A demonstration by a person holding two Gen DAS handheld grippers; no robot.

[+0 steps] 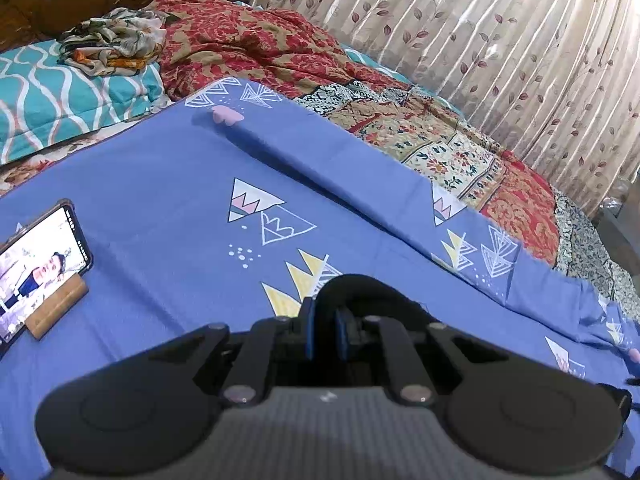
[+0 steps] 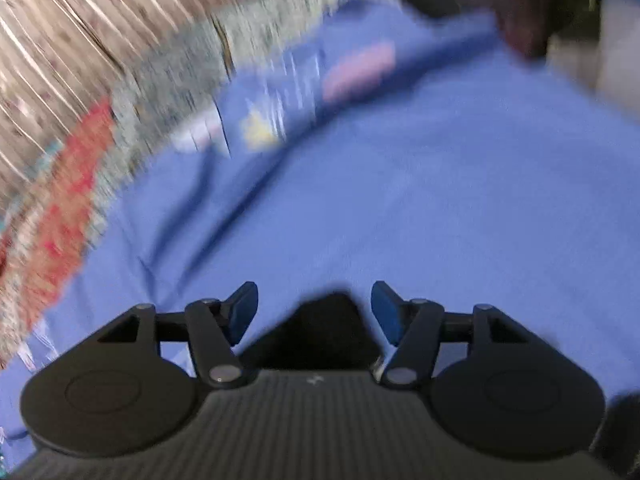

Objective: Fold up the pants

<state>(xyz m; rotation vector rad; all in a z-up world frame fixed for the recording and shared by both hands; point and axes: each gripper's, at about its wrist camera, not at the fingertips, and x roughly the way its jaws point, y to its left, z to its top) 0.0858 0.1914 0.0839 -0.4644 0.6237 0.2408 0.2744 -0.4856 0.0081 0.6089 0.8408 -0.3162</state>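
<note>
A bulge of the black pants (image 1: 368, 292) rises just over the fingertips of my left gripper (image 1: 326, 320), whose blue pads stand close together and are shut on that dark cloth. In the blurred right wrist view, my right gripper (image 2: 314, 308) is open, its blue pads (image 2: 242, 316) wide apart. A black piece of the pants (image 2: 324, 332) lies low between the jaws, and neither pad touches it. Both grippers hover over a blue bedsheet (image 1: 160, 184) printed with triangles. Most of the pants is hidden under the grippers.
A phone (image 1: 40, 256) with a lit screen leans in a wooden stand (image 1: 56, 308) at the left. Red and cream patterned quilts (image 1: 440, 140) are heaped along the sheet's far side, with a teal pillow (image 1: 60, 96) at the back left and a leaf-print curtain (image 1: 500, 40) behind.
</note>
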